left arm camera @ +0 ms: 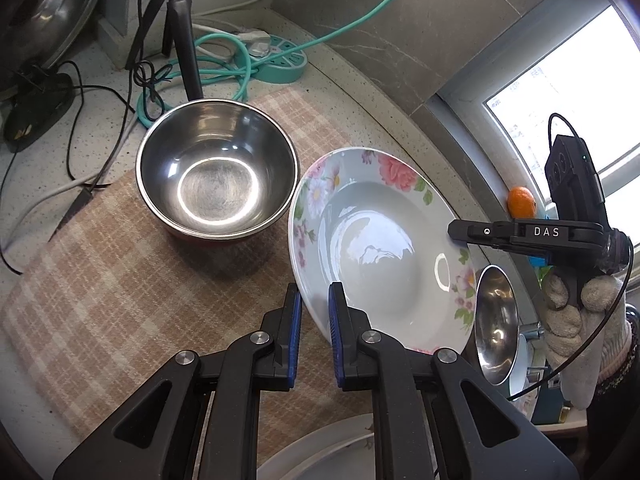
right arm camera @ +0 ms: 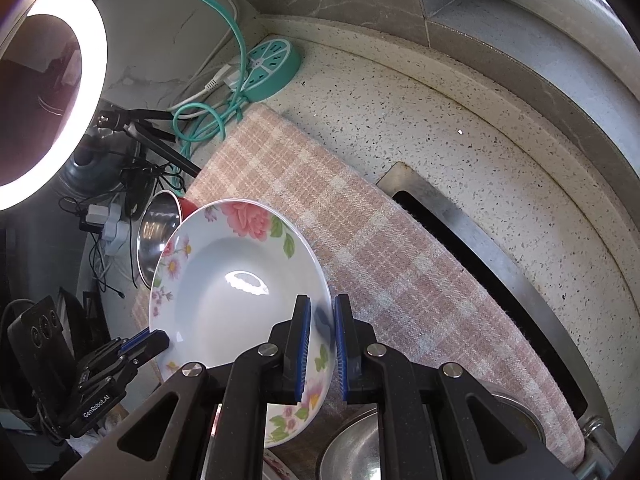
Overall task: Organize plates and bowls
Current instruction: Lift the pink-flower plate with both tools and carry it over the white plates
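A floral-rimmed white plate is held tilted above the plaid mat. My left gripper has its jaws around the plate's near rim. My right gripper straddles the opposite rim; it shows from the side in the left wrist view. The plate fills the right wrist view. A steel bowl with a red outside stands upright on the mat, left of the plate; it also shows behind the plate in the right wrist view. The left gripper shows at the lower left there.
A teal power strip with coiled cables and a tripod sit at the counter's back. Another steel bowl is at the right by the sink. An orange lies on the sill. A ring light glows at the left. A sink edge borders the mat.
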